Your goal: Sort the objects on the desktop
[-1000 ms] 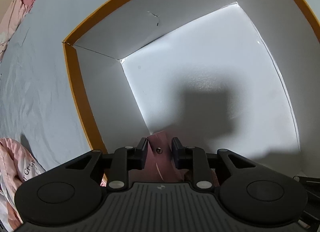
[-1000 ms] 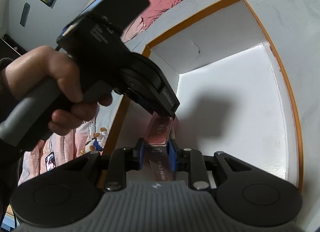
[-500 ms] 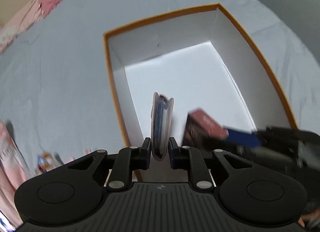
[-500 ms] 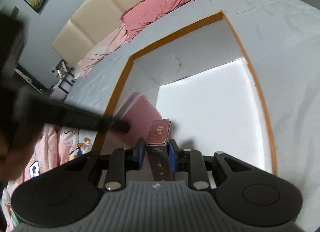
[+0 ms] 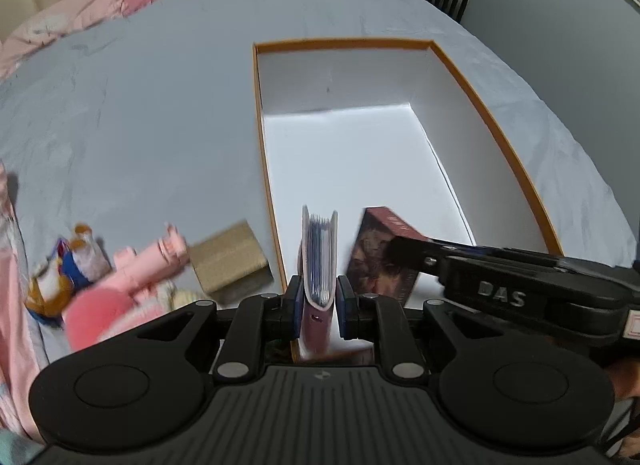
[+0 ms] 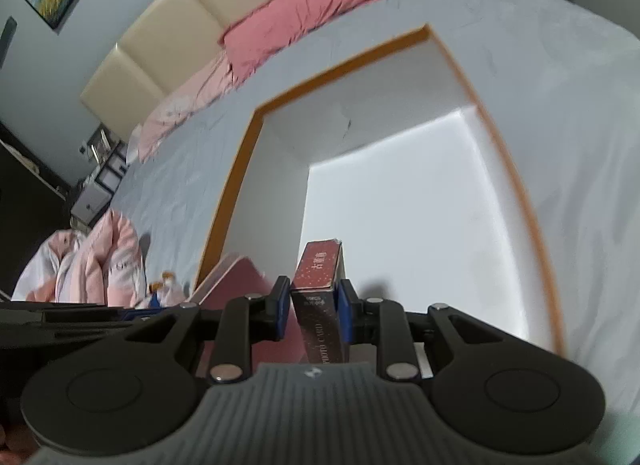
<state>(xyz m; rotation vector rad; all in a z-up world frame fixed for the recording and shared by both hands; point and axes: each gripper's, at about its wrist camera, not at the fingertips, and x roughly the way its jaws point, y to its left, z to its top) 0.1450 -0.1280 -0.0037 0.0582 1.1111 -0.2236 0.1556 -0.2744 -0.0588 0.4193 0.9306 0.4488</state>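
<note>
My left gripper (image 5: 318, 301) is shut on a pink card holder (image 5: 319, 261), held upright over the near left corner of the white box with an orange rim (image 5: 496, 133). My right gripper (image 6: 314, 305) is shut on a dark red photo-card box (image 6: 320, 289), also above the near end of the white box (image 6: 516, 185). The red box (image 5: 380, 257) and the right gripper's body show at the right of the left wrist view. The card holder (image 6: 244, 281) shows at the left of the right wrist view. The white box's floor is bare.
Left of the white box on the grey bedsheet (image 5: 140, 137) lie a tan pouch (image 5: 230, 257), a pink toy (image 5: 148, 261) and a small figure (image 5: 68, 265). Pink pillows (image 6: 296, 13) lie at the headboard. Pink clothing (image 6: 96, 261) lies at the left.
Both grippers have lifted and pulled back from deep inside the white box to above its near end, each still holding its item. The objects left of the box have come into view.
</note>
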